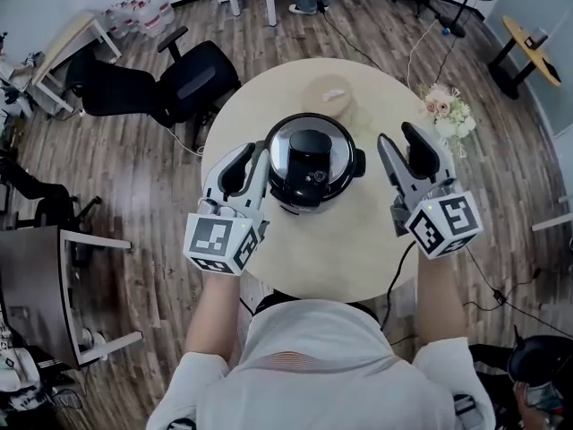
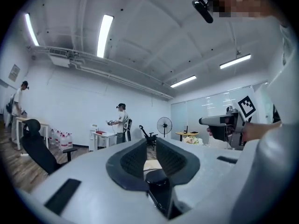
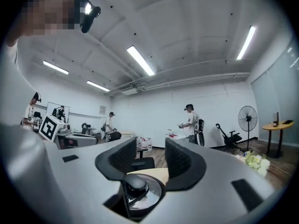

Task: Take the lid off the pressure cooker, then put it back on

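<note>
The pressure cooker (image 1: 312,161) stands in the middle of a round wooden table (image 1: 358,240), its steel lid with a black handle (image 1: 309,155) seated on the pot. My left gripper (image 1: 249,155) hovers just left of the cooker, apart from it, jaws a narrow gap apart with nothing between them (image 2: 150,146). To the cooker's right, also clear of it, is my right gripper (image 1: 396,134), open and empty (image 3: 150,143). In the right gripper view the lid (image 3: 140,190) shows low between the jaws. Both grippers point level across the table.
A small beige object (image 1: 333,92) lies on the table behind the cooker. A bunch of flowers (image 1: 445,106) sits off the table's right edge. A black office chair (image 1: 179,83) stands at the left, and a cable (image 1: 398,276) hangs off the near right edge. People stand at desks far off.
</note>
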A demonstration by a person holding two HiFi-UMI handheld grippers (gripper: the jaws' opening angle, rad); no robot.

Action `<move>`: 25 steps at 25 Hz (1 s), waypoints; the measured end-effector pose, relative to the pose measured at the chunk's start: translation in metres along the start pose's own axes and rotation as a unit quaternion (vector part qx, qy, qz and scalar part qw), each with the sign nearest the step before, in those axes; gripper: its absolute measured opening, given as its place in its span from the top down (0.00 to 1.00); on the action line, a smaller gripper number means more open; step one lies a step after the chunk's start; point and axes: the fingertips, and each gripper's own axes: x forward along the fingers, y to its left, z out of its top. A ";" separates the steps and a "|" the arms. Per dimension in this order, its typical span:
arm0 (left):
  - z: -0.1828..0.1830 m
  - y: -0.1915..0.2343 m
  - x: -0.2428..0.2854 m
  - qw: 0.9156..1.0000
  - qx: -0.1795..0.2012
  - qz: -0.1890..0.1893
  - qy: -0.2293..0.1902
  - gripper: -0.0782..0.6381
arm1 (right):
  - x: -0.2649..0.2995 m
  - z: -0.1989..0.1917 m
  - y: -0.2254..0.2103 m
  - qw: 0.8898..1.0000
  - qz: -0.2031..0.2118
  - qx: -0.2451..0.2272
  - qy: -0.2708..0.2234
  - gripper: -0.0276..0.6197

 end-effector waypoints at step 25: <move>-0.013 -0.054 -0.011 1.000 0.011 0.002 0.017 0.88 | -0.065 -0.028 -0.003 1.000 -0.027 0.001 0.008 0.95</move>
